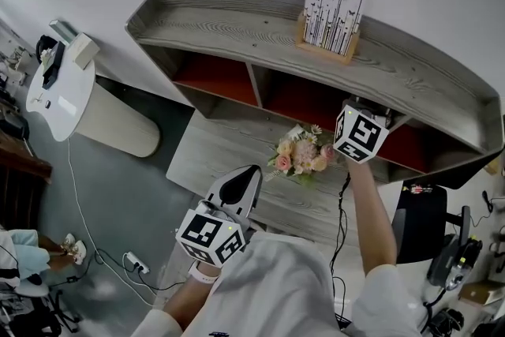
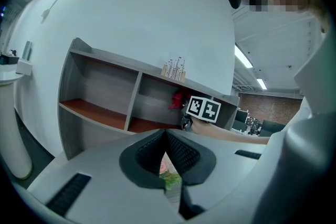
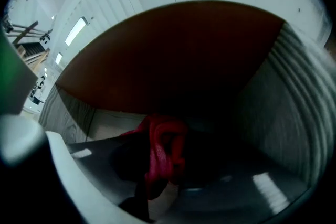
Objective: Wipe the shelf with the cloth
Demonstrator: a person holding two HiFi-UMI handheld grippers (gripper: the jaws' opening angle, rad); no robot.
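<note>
**Right jaws pinch the red cloth inside the shelf**

The right gripper (image 1: pixel 357 113) reaches into a red-lined compartment of the grey wooden shelf (image 1: pixel 237 35), its marker cube just outside the opening. Its jaws are clamped on a bunched red cloth (image 3: pixel 161 150), which bulges out ahead of them and hangs down between them. Past the cloth lies the dark red-brown inner surface of the compartment. To the right of the jaws runs a grey wood-grain wall. Whether the cloth touches the shelf surface cannot be told in the dim light.

The left gripper (image 1: pixel 249 174) is held back near the person's body, above the table (image 1: pixel 207 147). Its jaws are pressed together at the tips with nothing between them. Just ahead of and below those tips sits a bouquet of flowers (image 1: pixel 303 155) on the table. Farther ahead of them stands the shelf, where the cloth shows as a red patch beside the right gripper's cube. On the shelf's top board, above the right jaws, stands a card holder (image 1: pixel 332 10) printed with plant silhouettes.
</note>
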